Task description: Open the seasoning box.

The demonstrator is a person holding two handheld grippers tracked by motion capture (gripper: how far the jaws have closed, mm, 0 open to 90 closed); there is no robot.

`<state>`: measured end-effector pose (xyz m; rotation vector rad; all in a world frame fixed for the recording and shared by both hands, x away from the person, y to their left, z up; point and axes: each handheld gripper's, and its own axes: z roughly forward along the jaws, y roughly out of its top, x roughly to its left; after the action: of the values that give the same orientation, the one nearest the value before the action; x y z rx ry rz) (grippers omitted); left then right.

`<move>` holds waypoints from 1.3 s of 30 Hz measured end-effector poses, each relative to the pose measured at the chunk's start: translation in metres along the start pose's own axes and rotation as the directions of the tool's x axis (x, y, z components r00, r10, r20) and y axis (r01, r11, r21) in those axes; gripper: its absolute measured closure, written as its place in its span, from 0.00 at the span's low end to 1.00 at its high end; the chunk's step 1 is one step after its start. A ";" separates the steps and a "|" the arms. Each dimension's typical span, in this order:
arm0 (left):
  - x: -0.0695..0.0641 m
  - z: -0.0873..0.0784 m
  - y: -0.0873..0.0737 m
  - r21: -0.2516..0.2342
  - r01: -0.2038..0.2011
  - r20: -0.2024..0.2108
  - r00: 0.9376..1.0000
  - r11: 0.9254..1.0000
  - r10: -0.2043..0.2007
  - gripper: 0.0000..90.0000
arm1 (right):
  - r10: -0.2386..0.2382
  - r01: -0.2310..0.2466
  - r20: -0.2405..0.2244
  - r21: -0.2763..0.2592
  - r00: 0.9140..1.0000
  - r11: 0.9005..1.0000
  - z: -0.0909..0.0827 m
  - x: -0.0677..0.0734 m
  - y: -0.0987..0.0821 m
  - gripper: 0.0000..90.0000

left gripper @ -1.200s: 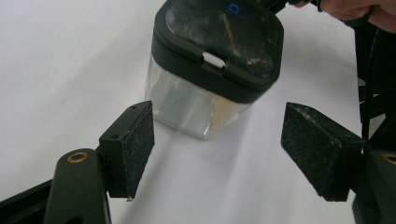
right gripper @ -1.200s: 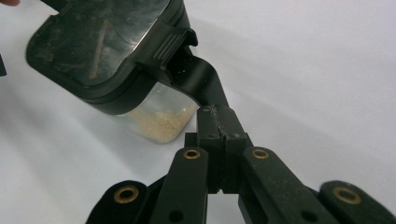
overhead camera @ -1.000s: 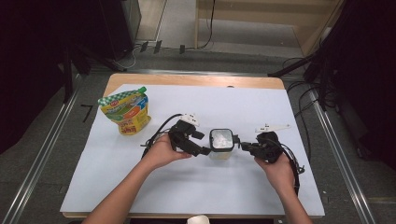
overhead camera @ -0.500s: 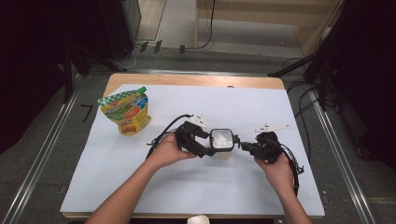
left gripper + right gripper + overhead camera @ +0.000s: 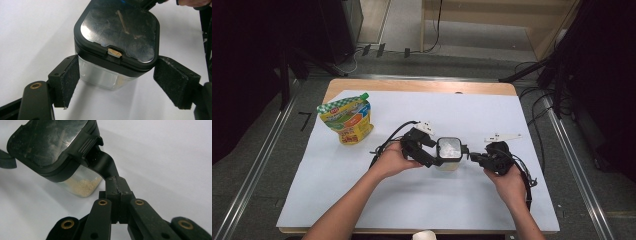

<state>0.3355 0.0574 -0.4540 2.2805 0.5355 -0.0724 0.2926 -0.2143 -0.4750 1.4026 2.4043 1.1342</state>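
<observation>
A small clear container [image 5: 448, 150] with a black lid stands mid-table on the white sheet; pale grains lie in its bottom [image 5: 85, 186]. My left gripper [image 5: 438, 159] comes in from the left. Its jaws have just been opening and straddle the container [image 5: 120, 32]. The left pad [image 5: 70, 80] stands close to the clear wall and the right pad [image 5: 172, 82] stands apart from it. My right gripper [image 5: 474, 156] is shut on the black handle tab [image 5: 102, 162] that sticks out from the lid's edge, fingertips [image 5: 119, 182] pressed together on it.
A yellow and green spouted pouch [image 5: 347, 120] stands at the left of the white sheet [image 5: 462, 200]. A white cup rim [image 5: 424, 235] shows at the near edge. Metal rails run along both sides of the table, and cables lie on the floor beyond.
The left gripper has edged slightly right toward the container and its jaws stand a little wider around it. The right hand and the container have not moved.
</observation>
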 end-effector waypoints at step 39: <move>-0.006 -0.001 -0.001 0.061 -0.036 -0.060 0.997 0.998 0.039 0.40 | -0.010 0.010 0.017 -0.003 1.000 1.000 0.001 0.003 0.001 1.00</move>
<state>0.3290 0.0565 -0.4528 2.3566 0.5281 -0.0004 0.2916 -0.2113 -0.4742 1.3917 2.3951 1.1185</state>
